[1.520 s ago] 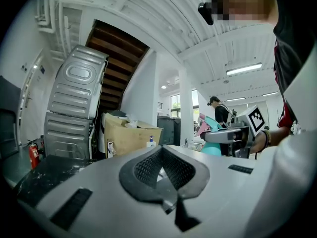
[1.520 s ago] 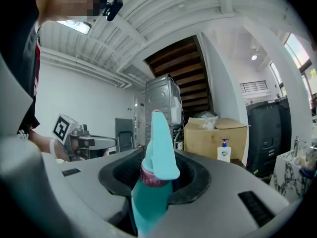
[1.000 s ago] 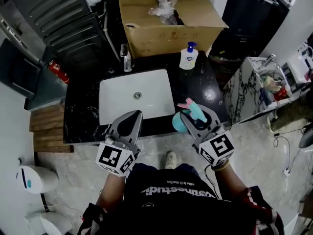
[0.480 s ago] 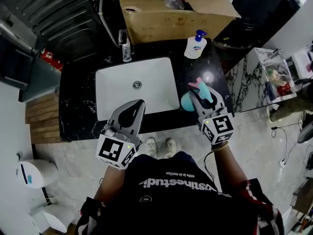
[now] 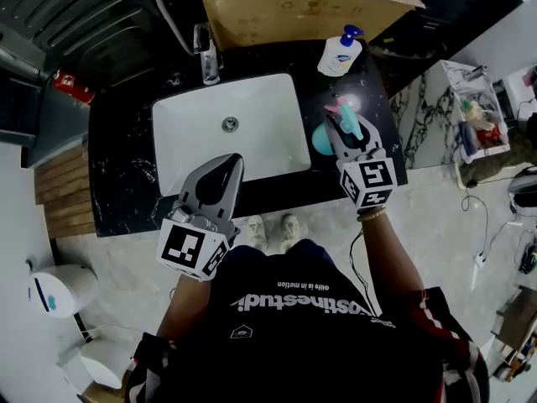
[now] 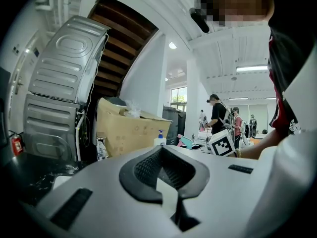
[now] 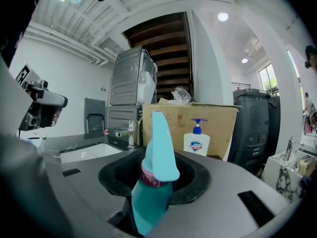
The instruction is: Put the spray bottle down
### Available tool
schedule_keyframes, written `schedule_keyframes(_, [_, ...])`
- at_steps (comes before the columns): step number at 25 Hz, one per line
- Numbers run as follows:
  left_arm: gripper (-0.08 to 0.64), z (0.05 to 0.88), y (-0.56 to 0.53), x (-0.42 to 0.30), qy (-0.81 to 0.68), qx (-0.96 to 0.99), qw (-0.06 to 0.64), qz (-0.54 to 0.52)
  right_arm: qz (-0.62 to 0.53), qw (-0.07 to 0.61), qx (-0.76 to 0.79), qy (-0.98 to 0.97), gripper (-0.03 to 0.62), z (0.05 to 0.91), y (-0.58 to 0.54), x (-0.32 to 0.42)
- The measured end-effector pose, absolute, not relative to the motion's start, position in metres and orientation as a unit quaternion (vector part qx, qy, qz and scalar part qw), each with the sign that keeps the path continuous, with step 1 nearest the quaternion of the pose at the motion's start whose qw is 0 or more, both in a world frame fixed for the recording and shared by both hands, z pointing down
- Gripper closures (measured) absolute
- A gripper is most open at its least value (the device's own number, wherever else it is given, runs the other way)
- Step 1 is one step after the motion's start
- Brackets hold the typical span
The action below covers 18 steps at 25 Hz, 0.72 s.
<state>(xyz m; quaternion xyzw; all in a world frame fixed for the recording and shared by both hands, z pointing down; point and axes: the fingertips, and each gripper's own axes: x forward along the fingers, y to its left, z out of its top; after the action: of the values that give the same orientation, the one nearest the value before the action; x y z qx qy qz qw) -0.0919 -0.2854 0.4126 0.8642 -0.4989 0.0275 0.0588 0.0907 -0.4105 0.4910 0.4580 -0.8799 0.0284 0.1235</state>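
The spray bottle (image 5: 320, 139) is teal with a pink collar and a teal trigger head. It stands upright between my right gripper's (image 5: 340, 129) jaws, which are shut on its neck. It is over the black counter (image 5: 126, 166), just right of the white sink (image 5: 226, 133); whether its base touches the counter I cannot tell. The right gripper view shows the spray bottle (image 7: 154, 195) filling the right gripper (image 7: 158, 180). My left gripper (image 5: 220, 177) hovers at the sink's front edge, shut with nothing in it. Its pads meet in the left gripper (image 6: 163, 155) view.
A white soap pump bottle (image 5: 339, 54) stands at the back right of the counter, before a cardboard box (image 5: 285, 11). A chrome faucet (image 5: 208, 57) sits behind the sink. A marble-patterned side table (image 5: 436, 133) is to the right, a red extinguisher (image 5: 67, 86) at left.
My right gripper has carried the spray bottle from the counter's front edge to over the counter beside the sink, and lower. My left gripper has moved forward a little toward the sink.
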Motion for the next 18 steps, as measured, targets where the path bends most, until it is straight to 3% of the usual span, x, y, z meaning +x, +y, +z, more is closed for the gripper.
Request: schedule_keyframes(18, [0.546, 0.421, -0.286, -0.11, -0.508, 0.858, 0.07, 0.029, 0.02, 0.123, 0.472, -0.873, 0.419, 0.503, -0.423, 0.091])
